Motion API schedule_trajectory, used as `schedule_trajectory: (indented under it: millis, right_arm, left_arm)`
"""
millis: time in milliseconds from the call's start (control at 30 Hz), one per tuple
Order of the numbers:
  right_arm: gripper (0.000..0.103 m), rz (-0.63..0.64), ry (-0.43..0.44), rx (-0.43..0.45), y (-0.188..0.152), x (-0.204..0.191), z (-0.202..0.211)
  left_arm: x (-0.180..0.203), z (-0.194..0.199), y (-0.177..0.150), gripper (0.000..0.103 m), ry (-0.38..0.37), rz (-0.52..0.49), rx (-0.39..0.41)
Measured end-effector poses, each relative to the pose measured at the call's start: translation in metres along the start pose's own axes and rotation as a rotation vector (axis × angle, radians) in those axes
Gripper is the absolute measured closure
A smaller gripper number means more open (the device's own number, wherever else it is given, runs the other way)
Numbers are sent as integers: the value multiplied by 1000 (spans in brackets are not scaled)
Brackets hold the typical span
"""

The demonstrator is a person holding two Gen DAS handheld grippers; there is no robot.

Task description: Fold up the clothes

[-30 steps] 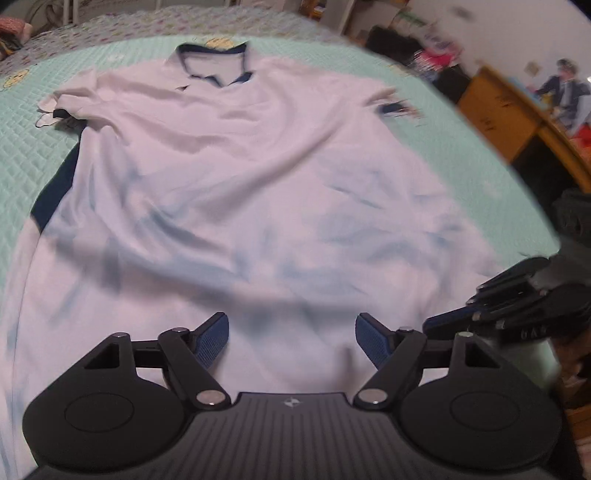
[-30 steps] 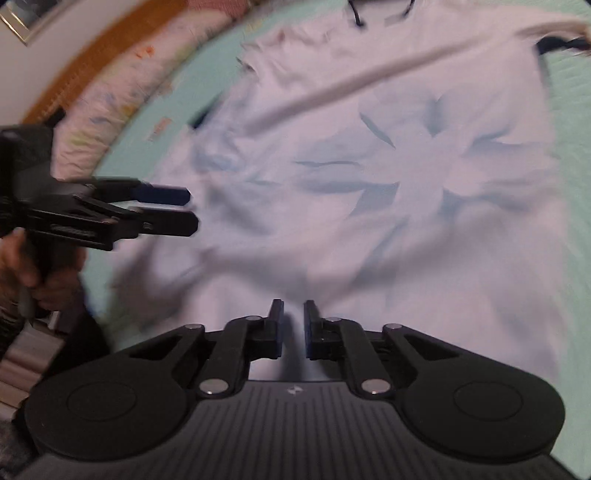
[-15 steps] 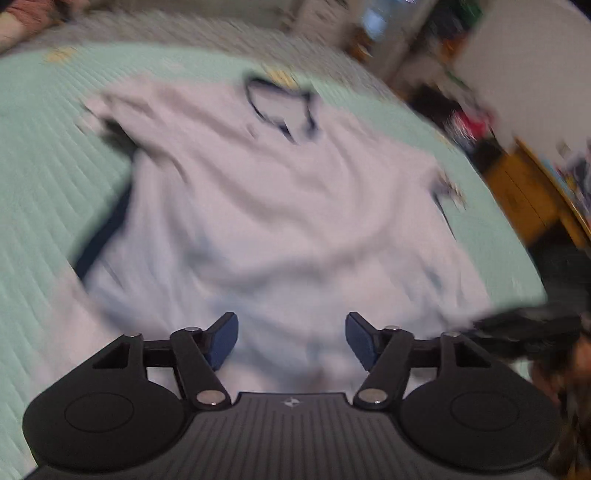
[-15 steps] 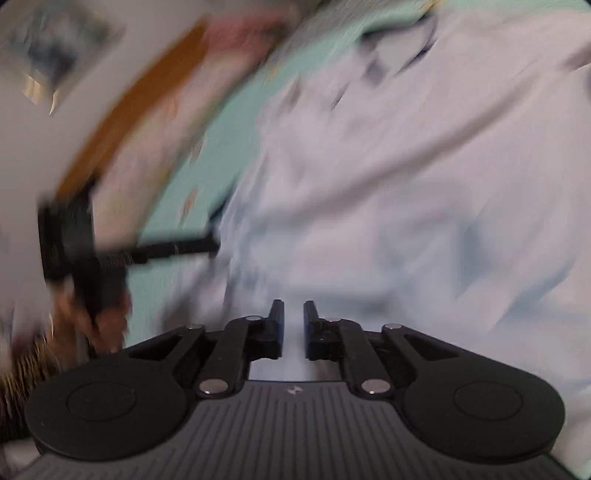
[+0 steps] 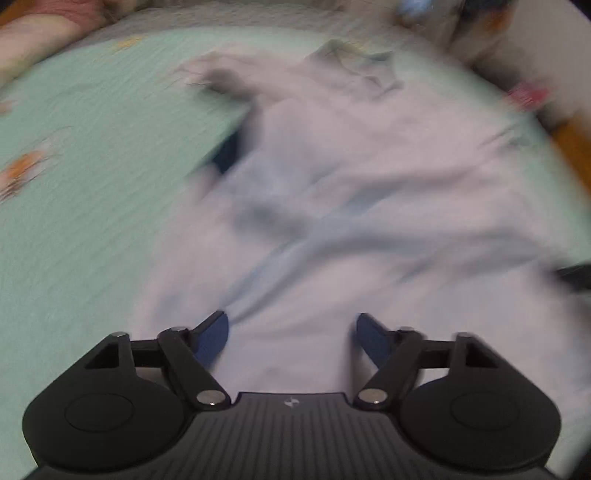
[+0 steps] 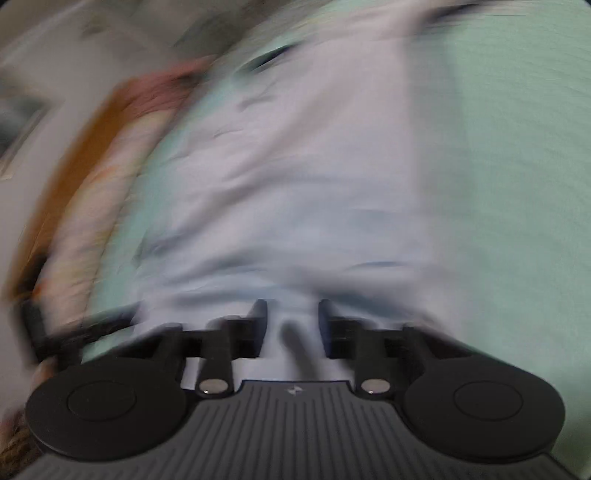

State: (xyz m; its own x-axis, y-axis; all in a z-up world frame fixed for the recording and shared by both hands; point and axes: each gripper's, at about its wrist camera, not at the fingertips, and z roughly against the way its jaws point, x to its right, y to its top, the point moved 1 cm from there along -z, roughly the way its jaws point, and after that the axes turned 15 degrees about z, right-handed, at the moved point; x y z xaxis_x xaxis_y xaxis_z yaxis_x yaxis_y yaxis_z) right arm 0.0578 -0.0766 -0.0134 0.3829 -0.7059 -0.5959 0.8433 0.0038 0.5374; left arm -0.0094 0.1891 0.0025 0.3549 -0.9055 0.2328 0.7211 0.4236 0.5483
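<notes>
A white polo shirt (image 5: 351, 192) with a dark collar and dark side panels lies spread on a mint green bed cover (image 5: 92, 177), collar at the far end. Both views are motion-blurred. My left gripper (image 5: 291, 332) is open over the shirt's near hem, nothing between its blue pads. In the right wrist view the shirt (image 6: 295, 166) runs away from my right gripper (image 6: 291, 317), whose fingers stand partly apart over the hem with a fabric fold between them. The right gripper also shows as a dark blur at the right edge of the left view (image 5: 576, 277).
Pink patterned bedding (image 5: 33, 33) lies at the far left of the bed. A wooden headboard or furniture edge (image 6: 85, 147) runs along the left in the right wrist view. Clutter and an orange wooden piece (image 5: 572, 147) stand beyond the bed's right side.
Both grippers have swung fast, so the shirt has shifted right in the left view. The right gripper's fingers have spread from nearly closed to partly apart. The left gripper stays open.
</notes>
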Motion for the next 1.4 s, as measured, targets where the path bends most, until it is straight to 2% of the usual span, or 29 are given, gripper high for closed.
schedule_trajectory:
  millis: [33,67,100,167,200,267,333,400,433,467,533,667,700,733,800,833,900,967,1033,1100,1167,1233,1267,1300,1333,1367,1400]
  right_arm:
    - [103,-66,-70,48,-8,12,14]
    - [102,-83,-132,85,-15,7,30]
    - [98,-41,-177,80,-19,-7,38]
    - [96,40,-249,68,-28,-35,53]
    - [96,72,-211,48,-31,-47,54]
    - [95,132,-149,7,-33,-75,53]
    - [95,223,-111,-41,-30,-105,47]
    - [94,303,-59,-80,-23,-126,42]
    - [92,336,-30,-99,-18,-132,37]
    - [87,364,-8,-118,-10,-135,26]
    - [86,416,30,-173,8,-141,-7]
    - [88,510,84,-311,59,-125,-98]
    - [91,488,61,-293,86,-108,-116]
    - [103,466,38,-275,113,-91,-135]
    - [103,429,-18,-233,164,-60,-168]
    - [103,436,-83,-185,182,-54,-171]
    - [100,435,-180,-93,215,-44,-174]
    - [99,390,-41,-46,217,-46,-168]
    - [98,438,-60,-46,212,-54,-166]
    - [94,459,-90,-69,212,-55,-171]
    - [90,498,-49,-129,216,-58,-184]
    - [82,528,84,-227,220,-67,-200]
    - [80,537,163,-310,222,-71,-213]
    - [81,560,186,-359,221,-76,-223]
    - [91,586,169,-373,227,-77,-234]
    - [103,588,140,-363,238,-74,-244]
    - [103,587,102,-338,251,-69,-253]
  left_arm:
    - [3,8,-3,33,10,3,4]
    - [7,16,-6,33,16,7,9]
    - [11,25,-9,33,23,10,14]
    - [20,47,-17,33,-65,14,17]
    - [29,59,-21,33,-108,-6,26]
    - [47,71,-29,29,-131,-68,20]
    - [52,65,-32,29,-124,-86,-37]
    - [52,57,-27,28,-164,-82,-85]
    - [51,51,-21,28,-154,-82,-97]
    - [51,43,-15,28,-141,-83,-109]
    - [44,22,-2,28,-98,-70,-133]
    - [32,-21,35,28,-152,-34,-259]
    - [30,-24,53,29,-197,-8,-263]
    - [27,-26,71,29,-244,19,-264]
    - [17,-27,114,29,-355,102,-218]
    - [13,-29,134,29,-380,132,-164]
    - [5,-37,164,29,-283,191,-50]
    - [-1,-47,182,29,-189,235,34]
    - [0,-59,193,29,-137,261,46]
    - [8,-70,202,29,-107,254,22]
    - [22,-78,206,29,-74,211,4]
    - [37,-80,210,29,-44,164,9]
    - [43,-81,212,29,-37,151,11]
    - [49,-82,215,29,-31,139,14]
    - [55,-84,218,29,-24,128,16]
    - [58,-84,218,29,-9,121,17]
    - [62,-87,219,29,3,116,19]
